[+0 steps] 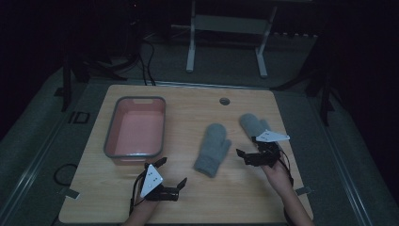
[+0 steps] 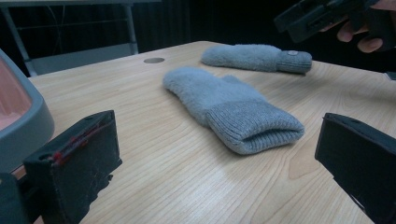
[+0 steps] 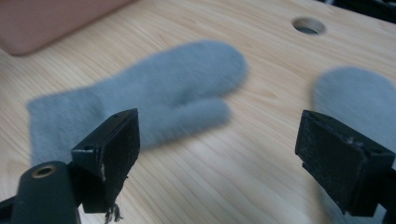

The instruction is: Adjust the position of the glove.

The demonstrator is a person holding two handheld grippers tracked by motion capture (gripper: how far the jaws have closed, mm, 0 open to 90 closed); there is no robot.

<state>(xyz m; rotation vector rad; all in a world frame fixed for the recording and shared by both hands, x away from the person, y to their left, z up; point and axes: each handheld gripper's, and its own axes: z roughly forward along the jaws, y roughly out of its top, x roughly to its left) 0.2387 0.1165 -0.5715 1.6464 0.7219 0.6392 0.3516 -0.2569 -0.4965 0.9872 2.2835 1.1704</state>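
Two grey mittens lie flat on the wooden table point(image 1: 197, 197). The nearer mitten point(image 1: 212, 149) point(image 2: 233, 105) point(image 3: 154, 98) is at the centre, cuff toward me. The second mitten point(image 1: 253, 125) point(image 2: 257, 57) point(image 3: 359, 100) lies to its right, partly under my right gripper. My left gripper point(image 1: 172, 172) point(image 2: 217, 165) is open near the front edge, left of the central mitten's cuff. My right gripper point(image 1: 246, 156) point(image 3: 217, 149) is open, held between the two mittens, nothing between its jaws.
A grey tub with a pink inside point(image 1: 111, 136) point(image 2: 28, 121) stands at the table's left, just beyond my left gripper. A round cable hole point(image 1: 224, 101) point(image 2: 153, 60) point(image 3: 307, 25) sits near the far edge. A white desk frame point(image 1: 190, 47) stands on the floor behind.
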